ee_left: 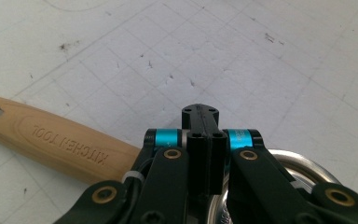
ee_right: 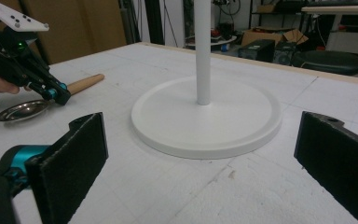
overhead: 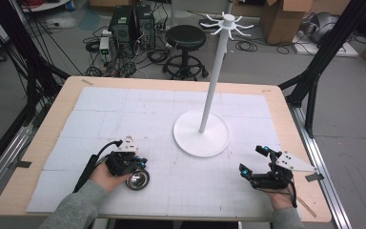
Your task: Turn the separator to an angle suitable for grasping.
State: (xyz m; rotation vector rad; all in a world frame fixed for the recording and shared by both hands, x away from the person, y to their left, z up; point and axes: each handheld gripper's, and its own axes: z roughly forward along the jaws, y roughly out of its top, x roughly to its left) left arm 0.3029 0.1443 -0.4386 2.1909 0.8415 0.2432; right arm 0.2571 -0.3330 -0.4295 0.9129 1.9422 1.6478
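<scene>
Left hand-held gripper (overhead: 134, 168) was pinched closed over the ladle (overhead: 137, 179) lying on the tabletop (overhead: 124, 105), at the junction of handle and bowl; right hand-held gripper (overhead: 253, 162) stood open, empty. Steel bowl (ee_left: 303, 163) probably slippery; stiff wooden handle (ee_left: 51, 137) looked the surer hold.

Left gripper (overhead: 132, 164) over ladle (overhead: 137, 179) — right gripper (overhead: 253, 164) apart.

Silver ladle bowl (ee_left: 303, 163); tan wooden handle (ee_left: 51, 140); white stand (overhead: 201, 133); white gridded mat (overhead: 138, 114).
</scene>
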